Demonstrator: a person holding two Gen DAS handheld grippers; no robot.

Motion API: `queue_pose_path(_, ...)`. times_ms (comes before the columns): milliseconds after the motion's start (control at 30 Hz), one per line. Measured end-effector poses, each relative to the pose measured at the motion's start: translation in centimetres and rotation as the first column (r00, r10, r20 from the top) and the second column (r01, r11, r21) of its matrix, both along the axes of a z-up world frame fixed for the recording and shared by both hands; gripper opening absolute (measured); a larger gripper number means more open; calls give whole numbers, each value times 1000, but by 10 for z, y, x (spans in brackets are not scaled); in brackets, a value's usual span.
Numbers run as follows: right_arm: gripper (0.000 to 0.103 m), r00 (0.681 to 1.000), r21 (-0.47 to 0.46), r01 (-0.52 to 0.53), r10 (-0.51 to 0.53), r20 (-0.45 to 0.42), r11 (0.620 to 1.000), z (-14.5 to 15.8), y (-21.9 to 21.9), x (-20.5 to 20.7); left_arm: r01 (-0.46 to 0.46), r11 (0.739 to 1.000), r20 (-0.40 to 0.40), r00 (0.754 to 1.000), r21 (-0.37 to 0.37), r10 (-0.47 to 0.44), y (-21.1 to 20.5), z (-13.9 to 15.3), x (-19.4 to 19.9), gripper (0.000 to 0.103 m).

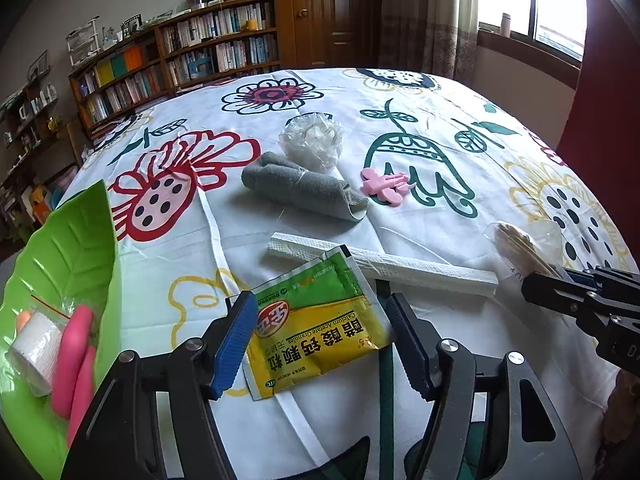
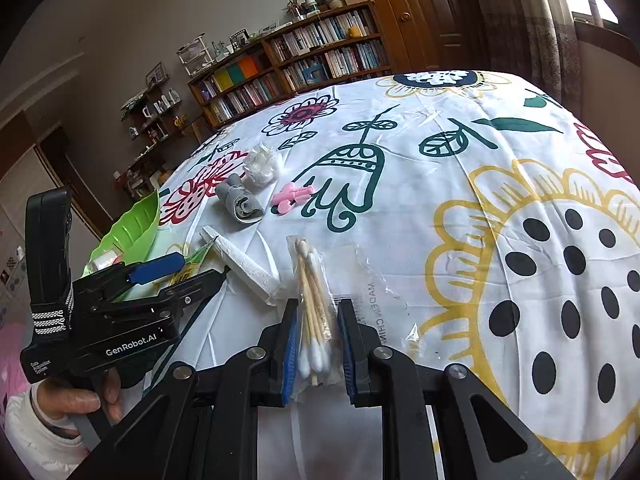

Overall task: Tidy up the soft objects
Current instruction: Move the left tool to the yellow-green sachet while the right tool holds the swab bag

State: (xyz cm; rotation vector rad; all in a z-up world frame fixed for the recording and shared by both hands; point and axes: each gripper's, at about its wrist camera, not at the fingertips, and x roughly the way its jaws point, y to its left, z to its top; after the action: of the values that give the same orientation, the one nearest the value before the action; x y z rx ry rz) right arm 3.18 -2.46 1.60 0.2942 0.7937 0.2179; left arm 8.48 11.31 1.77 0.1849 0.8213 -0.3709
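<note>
My left gripper point(image 1: 320, 340) is open low over the table, its blue pads flanking a yellow-green granule sachet point(image 1: 316, 320) that lies flat on the cloth. In the right wrist view my right gripper point(image 2: 319, 344) is shut on a clear bag of cotton swabs point(image 2: 314, 300), which trails onto the cloth. A rolled grey cloth point(image 1: 300, 188), a clear bag of white wadding point(image 1: 312, 140) and a white foam strip point(image 1: 384, 264) lie further out. The green leaf-shaped dish point(image 1: 68, 248) at the left holds a white bandage roll point(image 1: 36, 344) and a pink soft piece point(image 1: 74, 356).
A pink plastic clip point(image 1: 384, 186) lies beside the grey cloth. The flower-print tablecloth point(image 2: 520, 160) has bare room to the right. A hand point(image 2: 72, 400) holds the left gripper point(image 2: 180, 274) at the near left. Bookshelves point(image 1: 200, 48) stand behind the table.
</note>
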Motion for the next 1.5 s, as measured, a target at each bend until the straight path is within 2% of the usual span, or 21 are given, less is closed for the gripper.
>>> queue_pose_path(67,20,1000,3,3,-3,-1,1000,0,0,0,-7,1000,1,1000,-26,7,3,2,-1,56)
queue_pose_path(200,20,1000,7,9,-8,-3,1000,-1,-1,0,-13,996,3,1000,-84,13,8,7,-5,49)
queue_pose_path(300,20,1000,8,9,-9,-4,1000,-1,-1,0,-2,995,17,1000,-100,4,6,12,-11,39)
queue_pose_path(433,20,1000,13,13,-13,-4,1000,-1,-1,0,17,991,11,1000,-133,-16,3,18,-16,13)
queue_pose_path(533,20,1000,13,21,-21,2,1000,-1,-3,-1,1,993,26,1000,-114,2,1,18,-20,13)
queue_pose_path(633,20,1000,15,26,-26,7,1000,0,-4,-3,-12,999,71,997,-36,15,-4,16,-24,15)
queue_pose_path(700,20,1000,15,25,-25,7,1000,-1,-4,-3,-27,1000,76,997,11,26,-6,13,-26,22)
queue_pose_path(767,20,1000,16,24,-24,9,1000,0,-5,-3,-43,999,69,997,25,41,-4,10,-28,50)
queue_pose_path(833,20,1000,18,27,-27,8,999,0,-5,-3,-65,998,65,996,11,64,2,8,-31,68)
queue_pose_path(867,20,1000,20,28,-28,7,999,0,-6,-3,-78,997,57,995,0,78,6,8,-32,71)
queue_pose_path(1033,20,1000,23,27,-27,7,999,0,-5,-4,-141,989,-19,990,-51,141,26,0,-26,77)
queue_pose_path(1233,20,1000,33,25,-25,10,999,-1,-4,-4,-120,989,-52,992,-91,115,22,-3,-17,85)
queue_pose_path(1433,20,1000,34,25,-26,9,999,-1,-4,-3,-79,991,-55,996,-110,73,13,-2,-11,85)
queue_pose_path(1500,20,1000,35,26,-26,8,999,-1,-4,-3,-49,993,-49,998,-104,44,8,-2,-13,82)
